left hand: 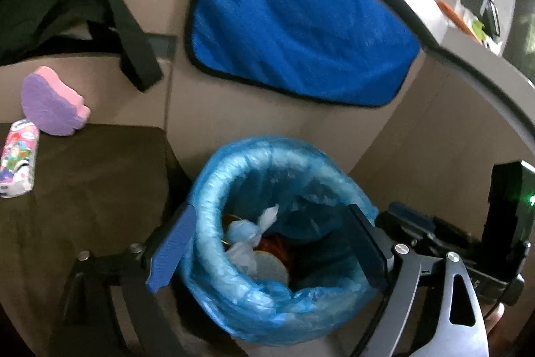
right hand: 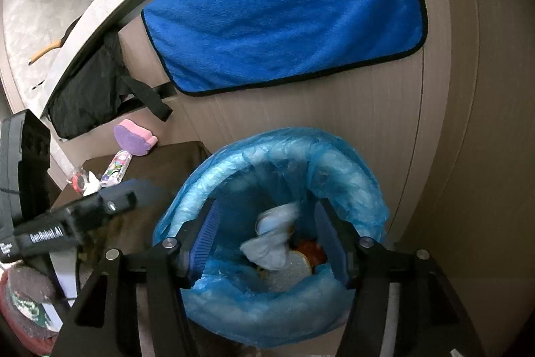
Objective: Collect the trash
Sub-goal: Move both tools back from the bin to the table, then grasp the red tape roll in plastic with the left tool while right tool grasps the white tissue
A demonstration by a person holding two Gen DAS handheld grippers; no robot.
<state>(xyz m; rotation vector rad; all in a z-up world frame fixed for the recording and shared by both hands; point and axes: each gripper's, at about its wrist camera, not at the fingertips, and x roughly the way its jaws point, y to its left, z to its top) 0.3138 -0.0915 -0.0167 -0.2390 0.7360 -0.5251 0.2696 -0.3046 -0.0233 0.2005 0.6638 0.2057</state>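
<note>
- Below the blue towel, a blue-lined bin holds a knotted plastic bag, a round lid and red trash.
- Left tool spread wide over the bin.
- Right tool spread, empty.

Light blue bin liner; royal blue, black-edged towel; seemingly purple-pink sponge.

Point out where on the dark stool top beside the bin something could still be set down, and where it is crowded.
The dark stool top is bare across its middle and the side nearest the blue-lined bin. Its far edge is crowded: the purple-pink sponge and the printed tissue pack sit there. The bin itself holds a knotted bag and other trash.
</note>
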